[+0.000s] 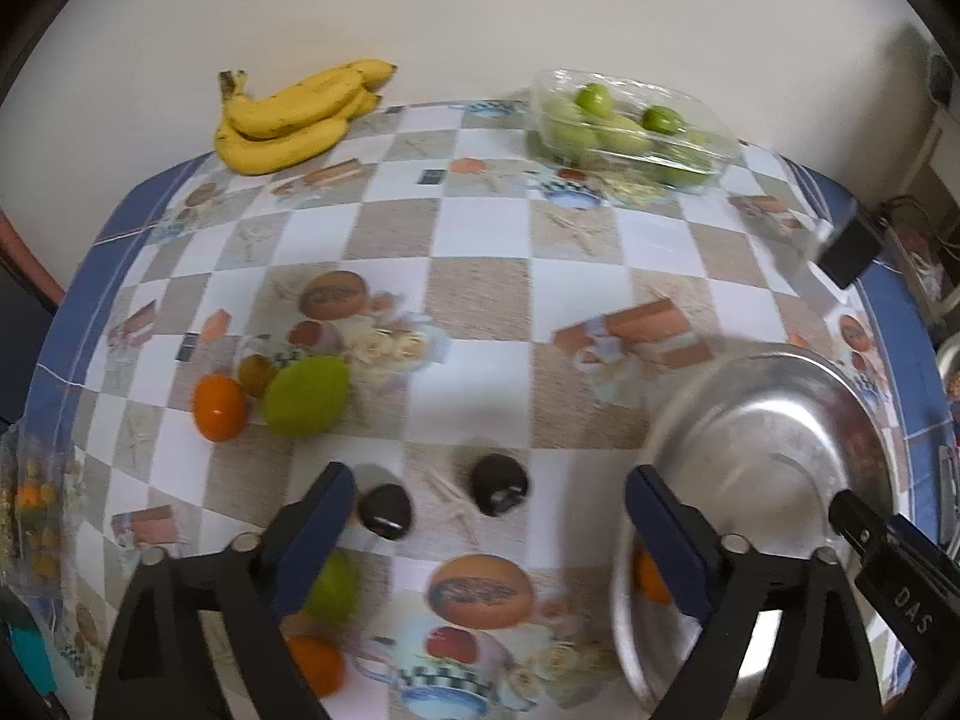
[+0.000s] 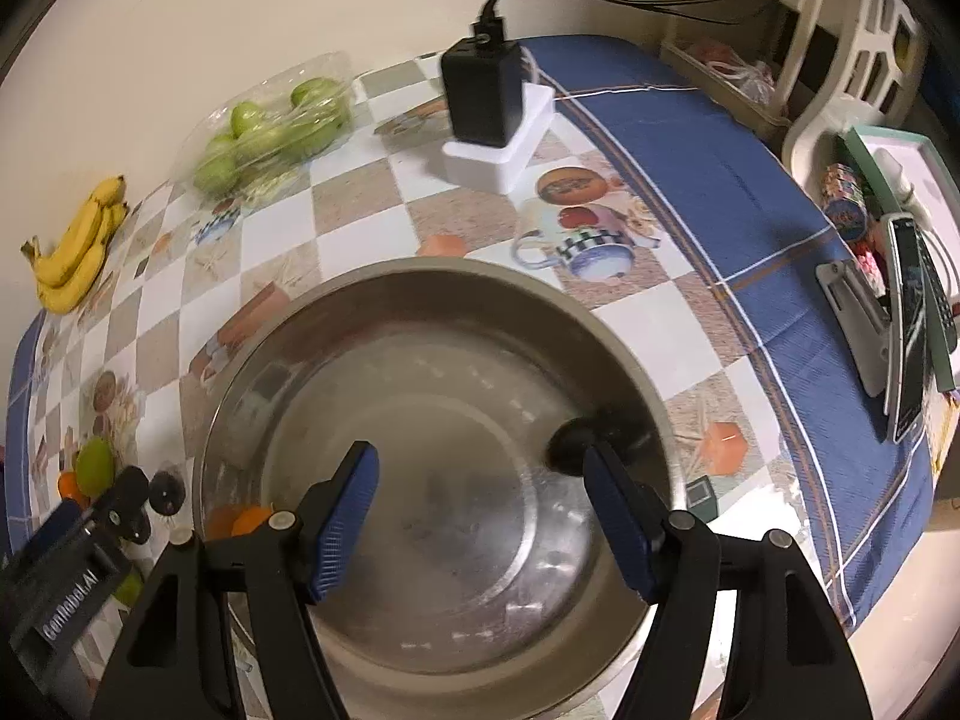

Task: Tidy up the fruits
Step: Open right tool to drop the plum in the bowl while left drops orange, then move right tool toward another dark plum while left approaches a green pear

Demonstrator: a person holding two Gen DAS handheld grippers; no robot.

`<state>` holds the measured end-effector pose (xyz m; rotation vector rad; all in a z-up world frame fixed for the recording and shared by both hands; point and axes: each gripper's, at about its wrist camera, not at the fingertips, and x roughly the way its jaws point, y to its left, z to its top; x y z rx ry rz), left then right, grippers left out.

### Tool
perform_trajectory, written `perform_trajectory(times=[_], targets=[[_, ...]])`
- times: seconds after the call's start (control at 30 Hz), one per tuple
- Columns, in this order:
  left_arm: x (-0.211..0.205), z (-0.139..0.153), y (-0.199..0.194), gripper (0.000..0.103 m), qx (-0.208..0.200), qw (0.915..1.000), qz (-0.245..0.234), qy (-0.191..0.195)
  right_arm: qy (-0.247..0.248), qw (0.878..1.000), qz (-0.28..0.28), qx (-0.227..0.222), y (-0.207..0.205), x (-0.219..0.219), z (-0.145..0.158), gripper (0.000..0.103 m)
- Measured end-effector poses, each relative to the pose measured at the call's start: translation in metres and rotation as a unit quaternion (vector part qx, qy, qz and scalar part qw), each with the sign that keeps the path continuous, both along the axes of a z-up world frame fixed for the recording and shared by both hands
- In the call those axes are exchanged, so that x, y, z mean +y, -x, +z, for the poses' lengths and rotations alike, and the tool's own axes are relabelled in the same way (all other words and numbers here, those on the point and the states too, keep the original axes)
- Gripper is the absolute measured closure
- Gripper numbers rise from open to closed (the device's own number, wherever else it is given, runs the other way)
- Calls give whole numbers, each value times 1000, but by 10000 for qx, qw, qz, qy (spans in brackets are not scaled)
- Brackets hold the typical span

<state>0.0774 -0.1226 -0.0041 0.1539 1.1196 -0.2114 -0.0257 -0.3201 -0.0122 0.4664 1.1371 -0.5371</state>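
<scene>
A steel bowl [image 2: 624, 324] fills the right wrist view and holds one dark fruit [image 2: 570, 450] by its right wall. My right gripper [image 2: 480, 519] is open and empty above the bowl. In the left wrist view the bowl [image 1: 780, 414] sits at the right. My left gripper [image 1: 486, 519] is open and empty just above the table. Two dark fruits [image 1: 387, 510] [image 1: 499, 485] lie between its fingers. A green fruit [image 1: 306, 395] and an orange fruit [image 1: 218, 407] lie further left. Another green fruit [image 1: 336, 588] and an orange one [image 1: 315, 663] sit under the left finger.
A bunch of bananas [image 1: 288, 114] lies at the table's far left edge. A clear plastic box of green fruits [image 1: 630, 132] stands at the back. A black power adapter on a white base [image 2: 486, 96] stands behind the bowl. Shelves and a phone [image 2: 906, 330] are at the right.
</scene>
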Motion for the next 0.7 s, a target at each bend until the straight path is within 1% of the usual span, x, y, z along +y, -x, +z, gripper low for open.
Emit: perform_trajectory(times=[0.03, 0.07, 0.1, 0.13, 0.27, 0.3, 0.37, 0.4, 0.5, 0.6, 0.67, 0.7], targets=[[3, 0, -1, 3, -17, 10000, 21, -15, -7, 10000, 38, 20, -1, 2, -1, 28], [7, 0, -3, 2, -42, 10000, 52, -44, -10, 10000, 83, 42, -3, 5, -2, 24], [9, 0, -4, 2, -59, 9999, 66, -63, -2, 9999, 109, 56, -3, 7, -2, 22], [12, 0, -6, 0, -88, 9999, 82, -85, 18, 9999, 141, 67, -4, 9, -3, 20], [25, -1, -12, 0, -237, 9991, 213, -283, 65, 9996, 260, 83, -7, 17, -3, 19], [29, -1, -14, 0, -270, 9988, 253, -326, 68, 9996, 280, 83, -8, 18, -4, 18], [36, -2, -17, 0, -320, 9982, 318, -392, 63, 9994, 324, 81, -9, 21, -5, 10], [40, -2, -19, 0, -344, 9980, 349, -409, 52, 9993, 351, 71, -10, 22, -6, 10], [51, -2, -25, 0, -384, 9973, 462, -426, -19, 9989, 464, 45, -13, 28, -8, 10], [61, -3, -29, 0, -399, 9969, 534, -409, 42, 9982, 595, 48, -17, 35, -9, 9], [69, -4, -32, 0, -395, 9967, 600, -377, 92, 9976, 685, 16, -19, 40, -8, 0], [73, -4, -34, 0, -386, 9966, 646, -349, 103, 9974, 711, 0, -21, 42, -8, 0]])
